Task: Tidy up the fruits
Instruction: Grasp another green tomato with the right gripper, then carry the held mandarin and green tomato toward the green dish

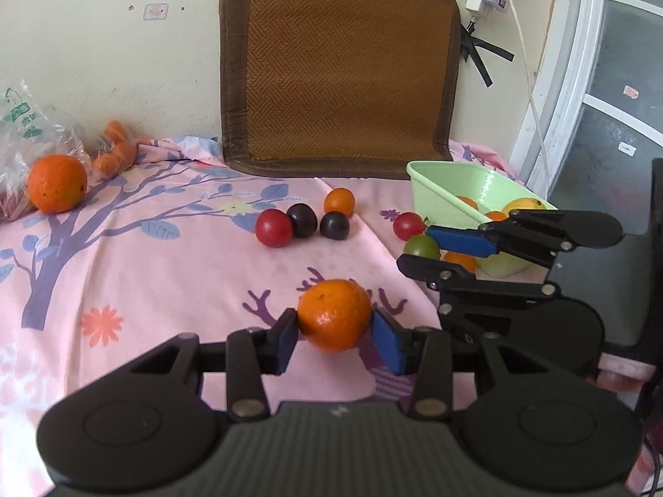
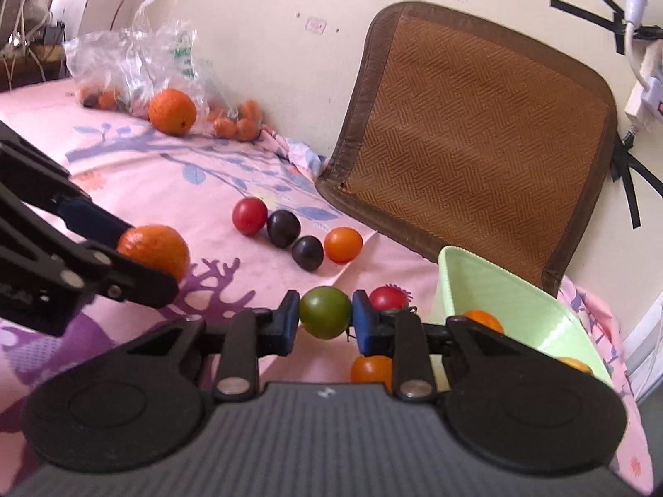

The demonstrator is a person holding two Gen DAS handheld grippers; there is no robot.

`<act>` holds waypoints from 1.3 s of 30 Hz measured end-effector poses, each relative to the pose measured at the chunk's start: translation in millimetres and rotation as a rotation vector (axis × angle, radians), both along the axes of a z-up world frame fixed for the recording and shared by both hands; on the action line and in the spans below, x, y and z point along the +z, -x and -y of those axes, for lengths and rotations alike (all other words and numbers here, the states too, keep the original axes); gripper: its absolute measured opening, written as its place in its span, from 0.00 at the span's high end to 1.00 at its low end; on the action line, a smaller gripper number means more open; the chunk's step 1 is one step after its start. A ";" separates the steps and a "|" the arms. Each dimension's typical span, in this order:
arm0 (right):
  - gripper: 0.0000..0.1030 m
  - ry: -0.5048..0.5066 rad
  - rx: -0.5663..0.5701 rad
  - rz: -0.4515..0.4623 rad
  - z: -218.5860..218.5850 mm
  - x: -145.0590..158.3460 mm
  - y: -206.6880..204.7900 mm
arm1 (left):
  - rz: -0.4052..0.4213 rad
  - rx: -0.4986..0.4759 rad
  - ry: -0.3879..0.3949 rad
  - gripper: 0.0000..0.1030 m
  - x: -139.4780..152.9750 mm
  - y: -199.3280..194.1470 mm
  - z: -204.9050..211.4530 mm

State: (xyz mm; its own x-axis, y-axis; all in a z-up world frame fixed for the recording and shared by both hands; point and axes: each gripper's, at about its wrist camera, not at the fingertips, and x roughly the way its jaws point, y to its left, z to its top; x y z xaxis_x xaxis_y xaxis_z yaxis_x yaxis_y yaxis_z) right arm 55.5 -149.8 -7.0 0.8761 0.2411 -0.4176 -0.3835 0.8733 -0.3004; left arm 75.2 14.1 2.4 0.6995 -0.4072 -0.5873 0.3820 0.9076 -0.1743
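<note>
My left gripper is shut on a mandarin just above the pink sheet; it also shows in the right wrist view. My right gripper is shut on a green tomato, next to the green basket. In the left wrist view the green tomato sits between the right gripper's fingers, beside the basket, which holds orange and yellow fruit. Loose on the sheet are a red tomato, two dark plums, an orange tomato and another red tomato.
A large orange lies by a plastic bag with small fruits at the far left. A brown woven cushion leans on the wall. An orange tomato lies under my right gripper. The bed edge drops off at right.
</note>
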 end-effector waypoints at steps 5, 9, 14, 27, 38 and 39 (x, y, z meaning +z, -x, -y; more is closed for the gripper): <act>0.71 -0.091 -0.092 0.018 29.3 0.4 55.5 | 0.006 -0.080 0.011 0.62 3.5 23.4 21.6; 0.71 -0.140 -0.217 -0.022 62.7 -8.6 82.5 | 0.002 -0.168 -0.003 0.62 0.0 40.5 52.1; 0.71 -0.187 -0.299 -0.054 89.2 -14.7 98.4 | -0.007 -0.244 -0.023 0.62 -6.5 55.7 85.6; 0.64 -0.258 -0.293 -0.065 101.4 -24.5 111.3 | 0.028 -0.222 -0.104 0.49 -4.0 69.0 107.9; 0.71 -0.306 -0.272 -0.083 113.3 -28.3 108.7 | 0.027 -0.222 -0.160 0.62 -13.1 66.6 120.7; 0.71 -0.310 -0.269 -0.072 114.9 -26.0 107.4 | 0.024 -0.232 -0.157 0.62 -11.3 64.4 121.7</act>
